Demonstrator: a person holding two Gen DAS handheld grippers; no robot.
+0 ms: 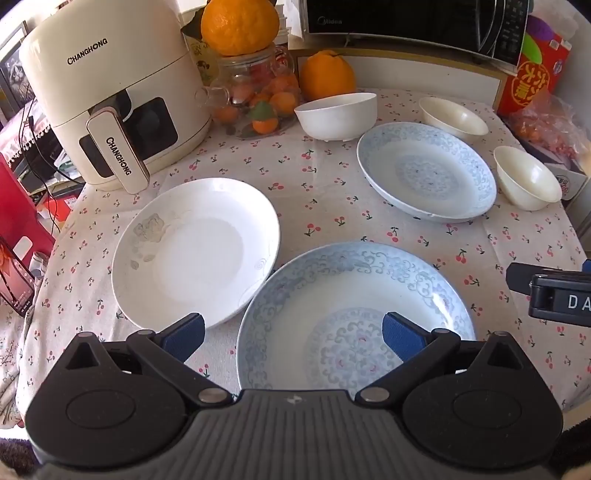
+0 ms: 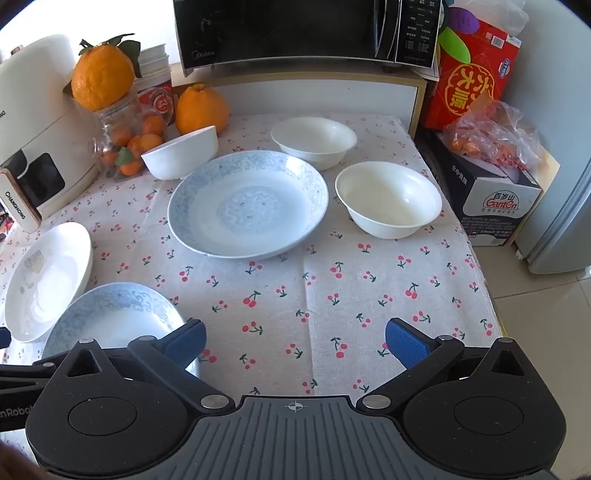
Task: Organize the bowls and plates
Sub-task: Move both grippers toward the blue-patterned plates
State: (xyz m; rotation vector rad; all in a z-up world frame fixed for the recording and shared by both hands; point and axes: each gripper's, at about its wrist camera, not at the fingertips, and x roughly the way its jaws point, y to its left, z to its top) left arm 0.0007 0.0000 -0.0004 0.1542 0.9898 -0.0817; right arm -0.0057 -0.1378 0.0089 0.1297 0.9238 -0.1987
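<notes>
On the cherry-print tablecloth lie a white plate [image 1: 195, 247] at left, a near blue-patterned plate [image 1: 332, 295] beside it, and a far blue-patterned plate [image 1: 424, 171] [image 2: 247, 206]. Three white bowls stand behind: one deep bowl [image 1: 336, 114] [image 2: 181, 155] and two shallow bowls [image 2: 314, 142] [image 2: 388, 199]. My left gripper [image 1: 293, 334] is open and empty, hovering over the near edge of the near blue plate. My right gripper [image 2: 293, 341] is open and empty above bare cloth, with the near blue plate [image 2: 110, 314] to its left.
A white air fryer [image 1: 110, 92] stands at the back left. A glass jar of small oranges [image 1: 255, 92], big oranges and a microwave [image 2: 303, 29] line the back. Boxes and a bag [image 2: 487, 140] sit at the right. The table's right edge [image 2: 491, 295] drops to the floor.
</notes>
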